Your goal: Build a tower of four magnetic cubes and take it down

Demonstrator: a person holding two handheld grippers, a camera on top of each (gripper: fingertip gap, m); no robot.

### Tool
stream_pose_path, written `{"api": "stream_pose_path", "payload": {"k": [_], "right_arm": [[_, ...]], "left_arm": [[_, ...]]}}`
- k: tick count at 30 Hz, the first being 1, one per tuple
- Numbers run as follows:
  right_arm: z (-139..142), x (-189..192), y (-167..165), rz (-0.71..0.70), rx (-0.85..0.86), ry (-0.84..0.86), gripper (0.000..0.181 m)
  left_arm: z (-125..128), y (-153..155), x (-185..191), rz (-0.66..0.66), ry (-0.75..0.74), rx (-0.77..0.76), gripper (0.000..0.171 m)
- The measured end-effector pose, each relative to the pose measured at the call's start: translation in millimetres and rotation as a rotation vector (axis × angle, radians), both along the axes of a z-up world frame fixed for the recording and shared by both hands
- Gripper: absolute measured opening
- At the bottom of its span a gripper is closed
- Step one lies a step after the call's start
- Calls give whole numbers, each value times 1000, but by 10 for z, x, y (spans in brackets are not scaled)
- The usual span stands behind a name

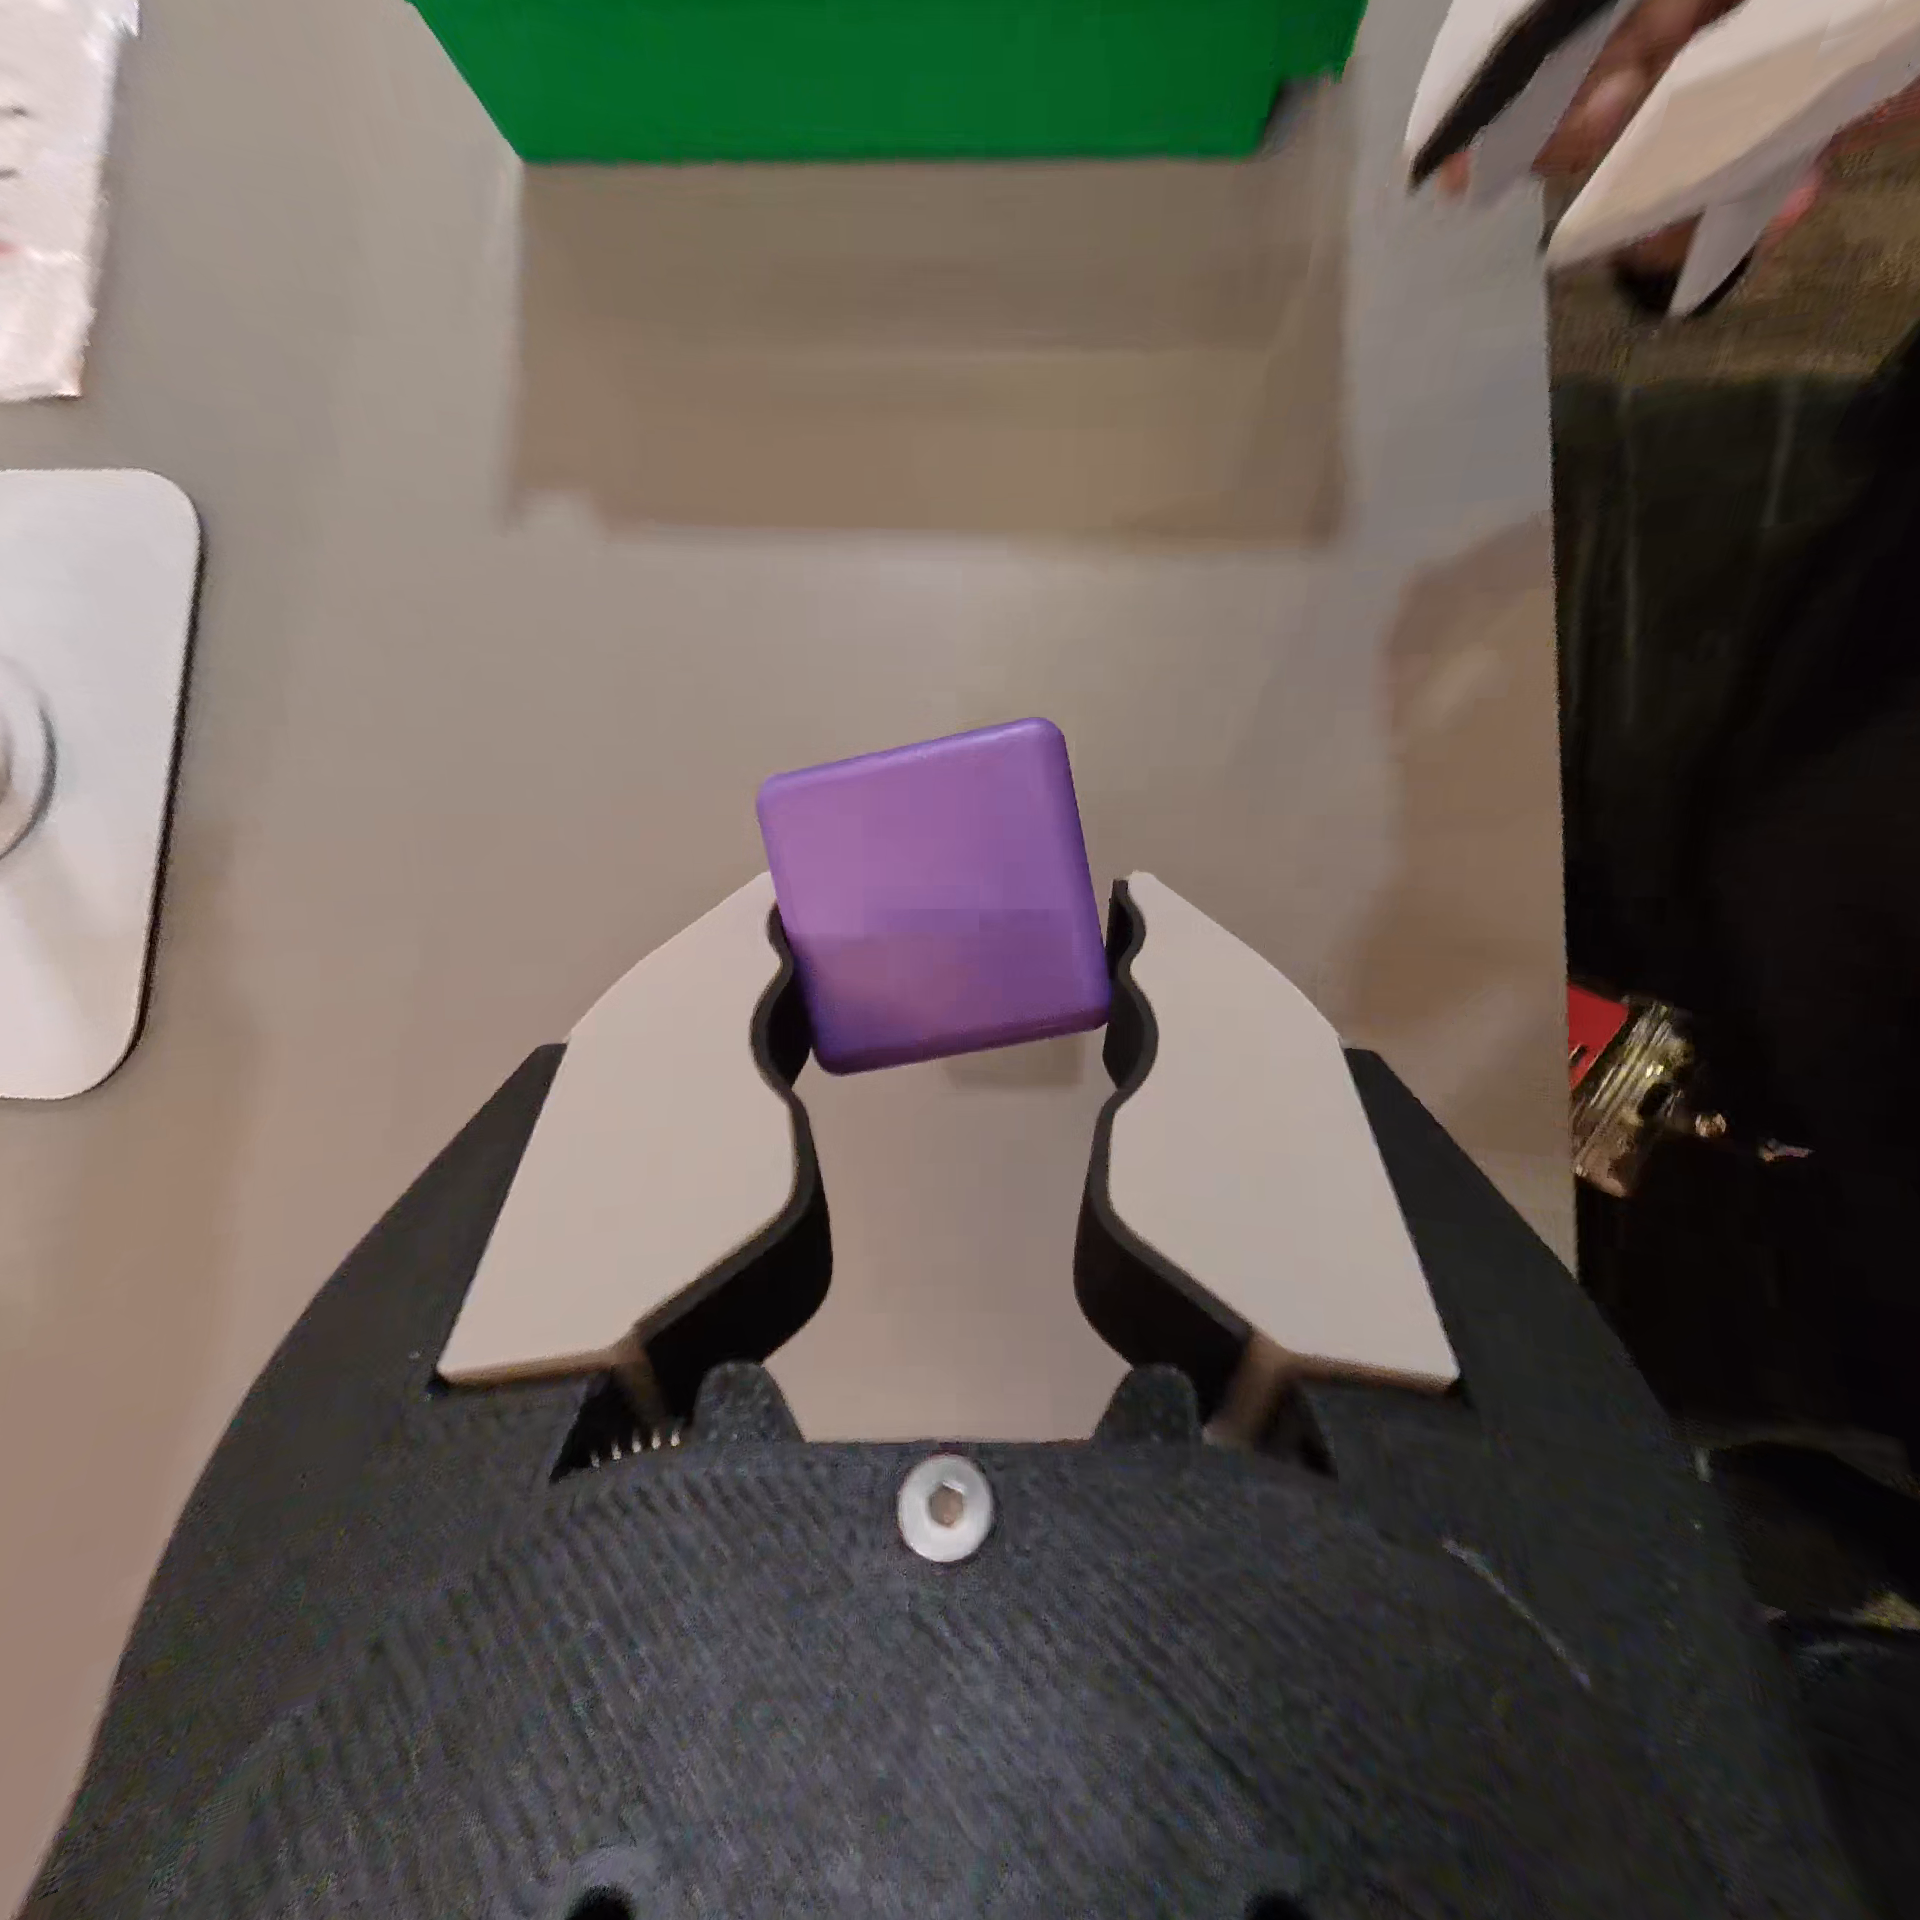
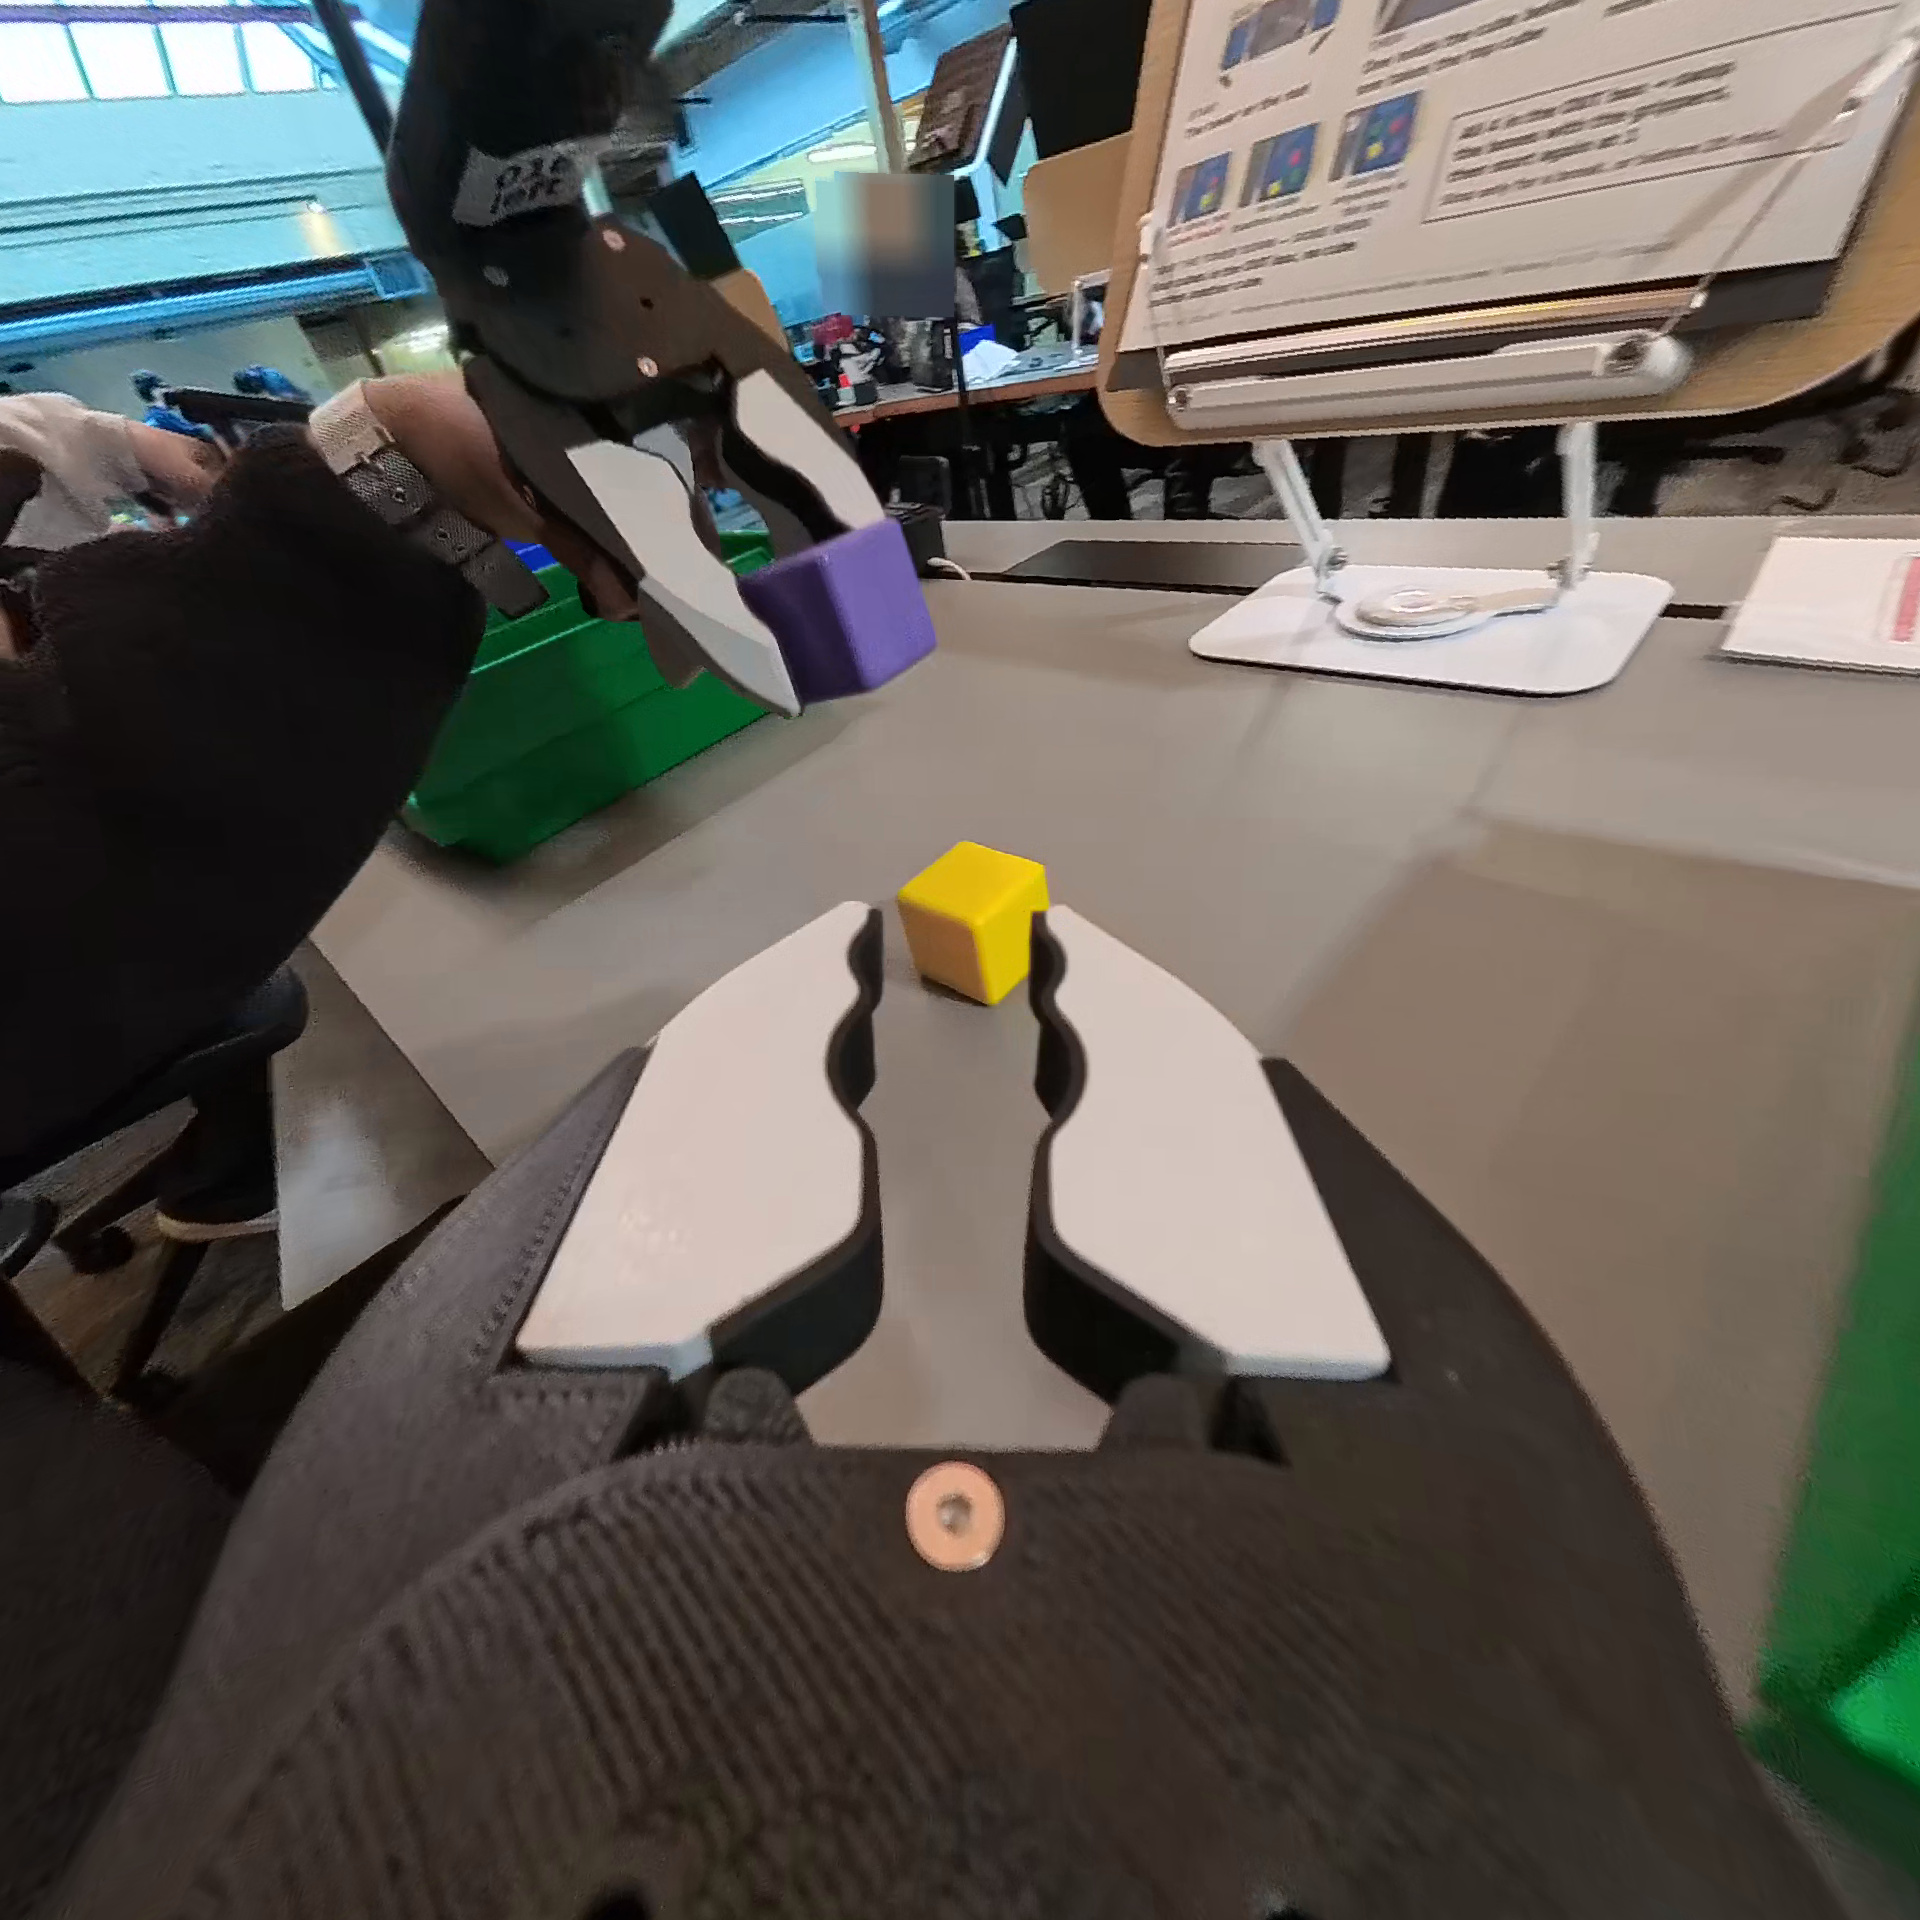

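Left wrist view looks straight down on the left gripper, whose fingers are clenched on a purple cube near their tips, the cube sitting slightly skewed between them and well above the grey table. From the right wrist view the same cube hangs in the air, up and to the left of a yellow cube that rests alone on the table. The right gripper has its fingers parted, one on each side of the yellow cube; the right tip looks to be touching or just beside it, though I cannot tell for certain, and the left one stands apart.

The tower seems barely begun, with the yellow cube as its base. To do this step well, I would square the purple cube to the yellow one before lowering it, since it is held at a twist. Bring it down from directly above, not from the side, because the magnets may snatch the base sideways. The right gripper could steady the yellow cube while the two meet.

A green bin stands at the far edge of the table. As for writing, a propped instruction sheet on a white stand bears text and small pictures, and a tag on the left gripper's body carries some characters; I leave both unread. No brand marks show.
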State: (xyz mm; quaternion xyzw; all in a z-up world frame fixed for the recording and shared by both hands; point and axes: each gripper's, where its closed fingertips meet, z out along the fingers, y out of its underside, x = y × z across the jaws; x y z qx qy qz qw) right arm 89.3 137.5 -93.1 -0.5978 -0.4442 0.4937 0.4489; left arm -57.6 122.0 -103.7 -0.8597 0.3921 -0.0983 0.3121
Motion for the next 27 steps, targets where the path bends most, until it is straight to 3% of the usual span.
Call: {"api": "stream_pose_path", "payload": {"k": [11, 20, 27], "right_arm": [[-8, 332, 162, -117, -4, 1, 27], [-1, 304, 142, -97, -17, 9, 27], [23, 226, 124, -65, -44, 26, 27]], "left_arm": [[-294, 198, 229, -135, 9, -151, 59], [-499, 153, 285, -154, 137, -205, 59], [-602, 112, 267, -147, 128, -196, 59]]}}
